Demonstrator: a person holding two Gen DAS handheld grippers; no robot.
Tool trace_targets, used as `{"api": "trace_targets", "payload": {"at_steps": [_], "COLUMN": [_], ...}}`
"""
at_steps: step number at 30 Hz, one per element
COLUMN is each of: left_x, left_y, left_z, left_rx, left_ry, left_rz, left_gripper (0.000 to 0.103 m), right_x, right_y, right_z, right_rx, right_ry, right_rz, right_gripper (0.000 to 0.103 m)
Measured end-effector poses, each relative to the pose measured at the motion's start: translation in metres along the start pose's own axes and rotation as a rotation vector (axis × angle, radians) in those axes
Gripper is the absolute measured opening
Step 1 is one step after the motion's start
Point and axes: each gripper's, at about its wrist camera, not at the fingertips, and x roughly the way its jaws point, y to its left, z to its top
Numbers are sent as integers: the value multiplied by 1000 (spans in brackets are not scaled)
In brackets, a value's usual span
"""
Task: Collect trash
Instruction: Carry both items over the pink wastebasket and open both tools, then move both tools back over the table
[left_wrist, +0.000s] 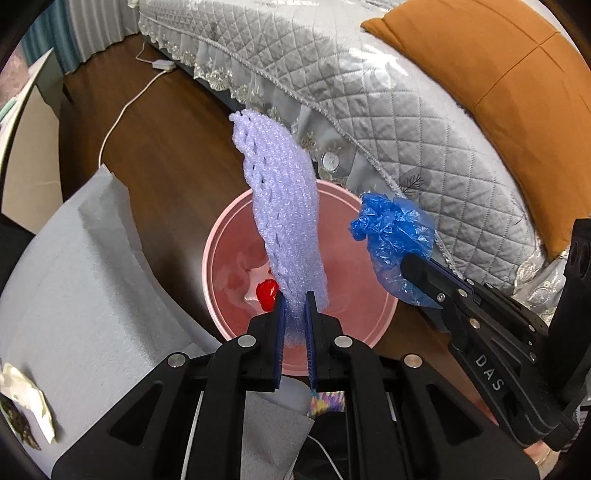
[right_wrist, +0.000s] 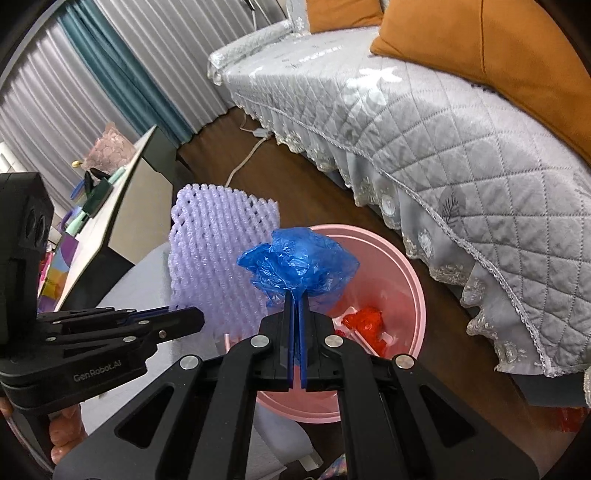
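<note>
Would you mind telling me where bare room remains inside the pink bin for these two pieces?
The round pink plastic bin has bare floor on the side nearest the grey quilted sofa cover. It is crowded around the crumpled red wrapper.

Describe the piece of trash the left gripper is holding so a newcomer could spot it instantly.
Find the round pink plastic bin on the brown floor beside the grey quilted sofa. Above its mouth, the left gripper pinches a pale lilac foam mesh sleeve. Unlike the crumpled blue plastic bag beside it, it is stiff, netted and upright.
</note>
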Motion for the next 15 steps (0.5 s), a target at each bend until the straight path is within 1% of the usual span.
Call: {"api": "trace_targets", "payload": {"at_steps": [5, 6, 7, 8, 9, 10, 11, 12, 15], "left_x": [11, 13, 16, 18, 20, 20, 19, 19, 23], "left_y": [2, 4, 6, 9, 12, 15, 19, 23, 36], "left_z": [4, 4, 5, 6, 7, 8, 7, 7, 6], "left_rx": [4, -4, -14, -20, -30, -41, -56, -71, -115], "left_ry": [20, 27, 31, 37, 41, 29, 11, 2, 30], "left_rz": [3, 9, 6, 1, 14, 34, 55, 72, 81], "left_gripper": [11, 15, 20, 46, 77, 84, 85, 85, 85], "right_x": [12, 15, 16, 16, 16, 16, 14, 13, 14], "right_y": [-8, -8, -9, -11, -13, -15, -17, -18, -15], "right_z": [4, 4, 5, 6, 6, 6, 6, 6, 5], "right_rx": [23, 24, 26, 35, 46, 59, 80, 95, 85], "right_ry": [30, 38, 39, 35, 37, 34, 25, 15, 22], "right_rz": [-3, -5, -10, -16, -15, -18, -24, -29, -8], "right_gripper": [2, 4, 6, 8, 19, 32, 59, 62, 66]}}
